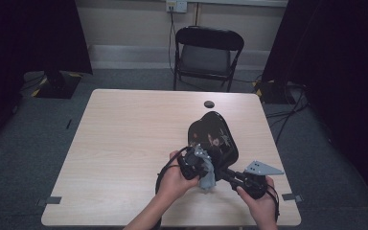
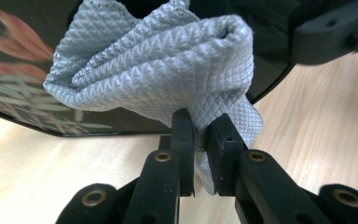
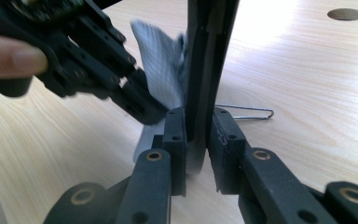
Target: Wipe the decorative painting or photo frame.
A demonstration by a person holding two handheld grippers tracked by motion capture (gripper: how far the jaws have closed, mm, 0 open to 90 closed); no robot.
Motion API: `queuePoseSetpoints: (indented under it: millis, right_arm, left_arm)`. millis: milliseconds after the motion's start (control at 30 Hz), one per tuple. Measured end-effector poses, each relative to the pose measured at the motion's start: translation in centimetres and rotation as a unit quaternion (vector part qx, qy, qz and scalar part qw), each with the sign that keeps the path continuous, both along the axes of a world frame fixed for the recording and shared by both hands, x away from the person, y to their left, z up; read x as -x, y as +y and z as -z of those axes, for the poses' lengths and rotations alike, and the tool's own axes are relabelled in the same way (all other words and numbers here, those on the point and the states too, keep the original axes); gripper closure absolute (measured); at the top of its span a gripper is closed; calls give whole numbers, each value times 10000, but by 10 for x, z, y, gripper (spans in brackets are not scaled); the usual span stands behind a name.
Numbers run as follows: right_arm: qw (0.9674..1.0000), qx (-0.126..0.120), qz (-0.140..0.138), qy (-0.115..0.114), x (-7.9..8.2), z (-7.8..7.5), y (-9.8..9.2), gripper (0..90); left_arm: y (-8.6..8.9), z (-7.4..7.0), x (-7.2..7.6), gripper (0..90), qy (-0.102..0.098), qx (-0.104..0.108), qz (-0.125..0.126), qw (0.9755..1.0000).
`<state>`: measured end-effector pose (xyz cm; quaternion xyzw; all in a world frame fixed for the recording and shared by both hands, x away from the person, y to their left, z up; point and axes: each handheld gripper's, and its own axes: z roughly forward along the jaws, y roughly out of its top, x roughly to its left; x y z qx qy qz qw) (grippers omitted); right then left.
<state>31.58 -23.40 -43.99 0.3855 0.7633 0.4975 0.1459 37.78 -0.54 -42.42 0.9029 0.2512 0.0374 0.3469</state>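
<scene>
A glossy black board [image 1: 213,136] with a flower print stands tilted on the pale wooden table [image 1: 124,143], right of the middle. My right gripper [image 1: 226,172] is shut on its near edge, and the right gripper view shows the thin board [image 3: 209,56] edge-on between that gripper's [image 3: 199,121] pads. My left gripper [image 1: 199,165] is shut on a bunched grey woven cloth [image 1: 207,178]. In the left gripper view the cloth [image 2: 158,65] bulges above the left gripper [image 2: 200,123] and rests against the board's printed face [image 2: 18,84].
A thin wire loop [image 3: 249,112] lies on the table behind the board. A round dark hole [image 1: 209,104] sits near the table's far edge. A black folding chair [image 1: 208,52] stands beyond the table, with dark curtains at both sides.
</scene>
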Motion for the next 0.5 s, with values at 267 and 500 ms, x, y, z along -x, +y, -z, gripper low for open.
queuePoseSetpoints:
  millis: [267,500]
  right_arm:
    - [10000,-64,6,32,2,-3,-8,731]
    - [9999,-65,-16,78,3,-2,-10,733]
  left_arm:
    - [1,-24,2,821,-61,19,130,9999]
    - [3,-43,1,821,-138,40,186,9997]
